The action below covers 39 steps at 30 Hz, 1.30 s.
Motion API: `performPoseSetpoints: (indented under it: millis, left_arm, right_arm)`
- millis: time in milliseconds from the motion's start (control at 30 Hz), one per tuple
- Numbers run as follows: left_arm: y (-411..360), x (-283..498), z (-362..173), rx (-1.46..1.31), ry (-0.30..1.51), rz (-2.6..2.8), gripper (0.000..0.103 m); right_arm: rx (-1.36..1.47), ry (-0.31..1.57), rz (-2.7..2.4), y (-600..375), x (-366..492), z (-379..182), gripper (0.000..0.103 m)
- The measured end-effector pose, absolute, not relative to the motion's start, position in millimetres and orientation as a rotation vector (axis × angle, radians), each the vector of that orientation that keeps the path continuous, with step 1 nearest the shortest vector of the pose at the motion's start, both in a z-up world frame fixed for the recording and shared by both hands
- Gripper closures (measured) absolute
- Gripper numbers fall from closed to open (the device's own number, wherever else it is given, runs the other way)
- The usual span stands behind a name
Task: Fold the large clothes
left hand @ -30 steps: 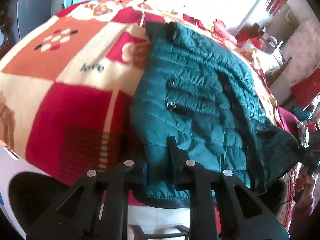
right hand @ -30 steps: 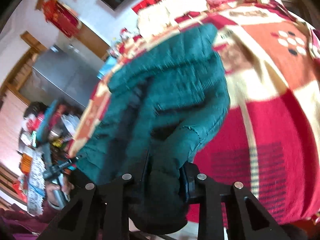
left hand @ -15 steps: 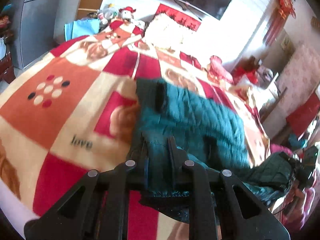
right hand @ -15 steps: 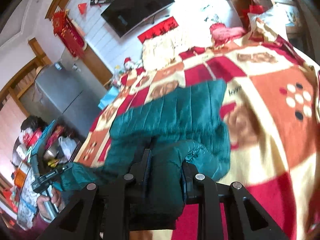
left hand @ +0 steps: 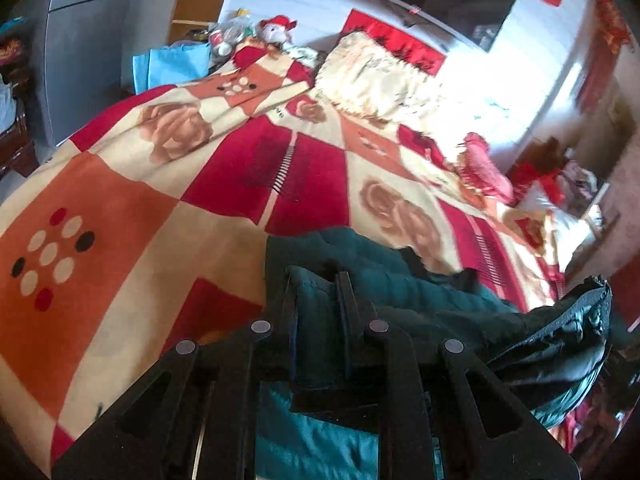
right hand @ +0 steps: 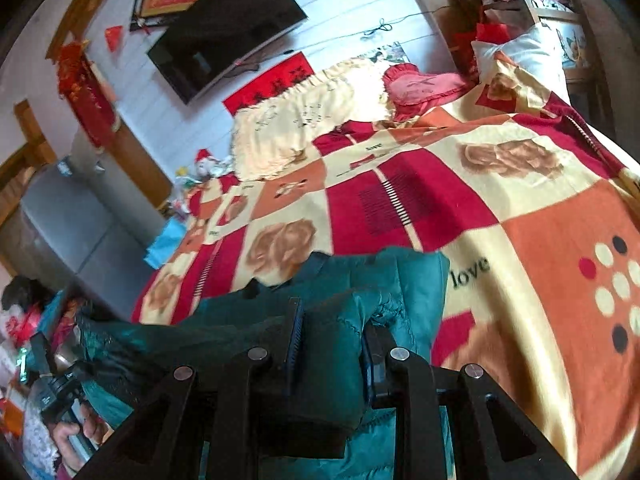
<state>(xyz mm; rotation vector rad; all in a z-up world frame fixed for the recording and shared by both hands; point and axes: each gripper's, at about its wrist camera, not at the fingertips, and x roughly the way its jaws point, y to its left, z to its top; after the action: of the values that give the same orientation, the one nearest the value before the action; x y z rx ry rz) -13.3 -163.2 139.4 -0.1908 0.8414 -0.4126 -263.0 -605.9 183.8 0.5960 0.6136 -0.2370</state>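
Left tool (left hand: 318, 280) is clamping a fold of the green jacket (left hand: 384, 280), jaws nearly together on the fabric. Right tool (right hand: 332, 312) is gripping a thicker padded bunch of the same jacket (right hand: 400, 276), its pads pressing in from both sides. Between the two tools the jacket is hanging bunched, its far edge lying over the near part of the bed.

Under it, the checked blanket (left hand: 120, 208) in red, orange and cream is covering the bed, with a cream pillow (left hand: 372, 76) by the wall and a dark television (right hand: 224, 36) mounted above.

Only the right view is showing a hand (right hand: 76, 436) holding the other tool's handle at the lower left, plus the word "love" printed beside the jacket.
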Motion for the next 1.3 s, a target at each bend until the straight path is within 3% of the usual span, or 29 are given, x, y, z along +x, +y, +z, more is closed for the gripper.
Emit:
performPoseSetpoints:
  millis: [233, 367, 433, 467, 500, 533, 567, 900, 1200, 1300]
  left_arm:
    - [-179.7, 43.5, 82.8, -0.247, 0.961, -0.407, 0.084]
    - [-171.8, 55.3, 86.9, -0.311, 1.010, -0.474, 0.080]
    - [-164.0, 56.2, 98.6, -0.349, 1.007, -0.508, 0.063]
    - [-158.4, 54.9, 107.1, -0.364, 0.981, -0.512, 0.054]
    - [-150.5, 51.2, 118.4, -0.370, 0.929, -0.490, 0.036]
    - [-144.9, 47.0, 126.9, -0.381, 0.886, -0.474, 0.027]
    - [-142.0, 43.2, 132.4, -0.392, 0.858, -0.473, 0.025]
    - [-173.7, -4.2, 129.7, -0.280, 0.823, -0.526, 0.025]
    - [-227.6, 13.6, 86.0, -0.082, 0.902, -0.384, 0.025]
    - [-232.3, 34.2, 73.4, -0.075, 0.930, -0.347, 0.021]
  right_arm:
    - [0.662, 0.709, -0.342, -642.5, -197.3, 118.4, 0.080]
    - [0.760, 0.700, -0.330, -654.7, -187.7, 92.4, 0.067]
    - [0.770, 0.684, -0.315, -656.8, -189.9, 96.8, 0.060]
    - [0.771, 0.677, -0.305, -657.8, -191.5, 102.5, 0.051]
    - [0.771, 0.664, -0.292, -657.7, -193.6, 107.6, 0.041]
    - [0.772, 0.643, -0.273, -656.6, -196.8, 114.6, 0.021]
    - [0.765, 0.624, -0.272, -653.5, -199.9, 122.0, 0.018]
    - [0.521, 0.612, -0.156, -580.1, -203.7, 164.2, 0.018]
    - [0.281, 0.736, -0.075, -492.4, -129.3, 129.7, 0.018]
    - [0.224, 0.783, -0.142, -489.1, -103.5, 110.1, 0.017]
